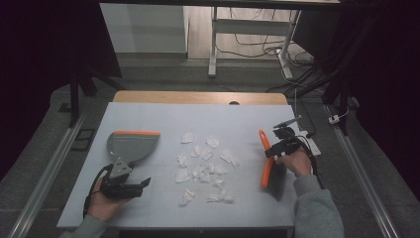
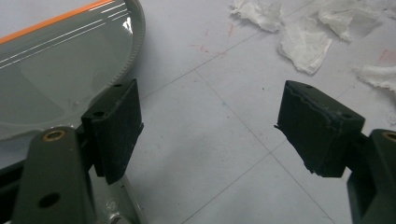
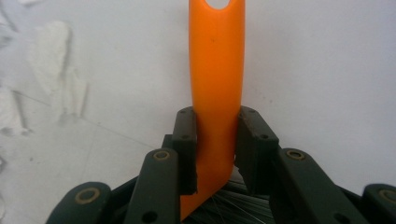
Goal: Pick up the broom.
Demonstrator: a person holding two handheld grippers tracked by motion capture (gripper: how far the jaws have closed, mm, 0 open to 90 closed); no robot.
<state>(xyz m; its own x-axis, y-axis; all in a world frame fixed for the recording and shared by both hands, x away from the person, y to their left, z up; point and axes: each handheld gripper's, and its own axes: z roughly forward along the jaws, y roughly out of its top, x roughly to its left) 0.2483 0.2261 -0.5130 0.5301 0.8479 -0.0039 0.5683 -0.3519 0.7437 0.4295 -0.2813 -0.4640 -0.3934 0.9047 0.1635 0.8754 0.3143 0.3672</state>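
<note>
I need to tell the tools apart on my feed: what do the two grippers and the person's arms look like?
Both the left gripper and the right gripper are black, each with two flat dark pads on linkage arms with brass-coloured pivots. A black cable loops from the left one. The person wears grey sleeves.

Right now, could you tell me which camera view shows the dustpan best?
The high view: the whole dustpan lies on the table with its orange edge away from the person. The left gripper view catches part of its grey pan beside the left jaw.
</note>
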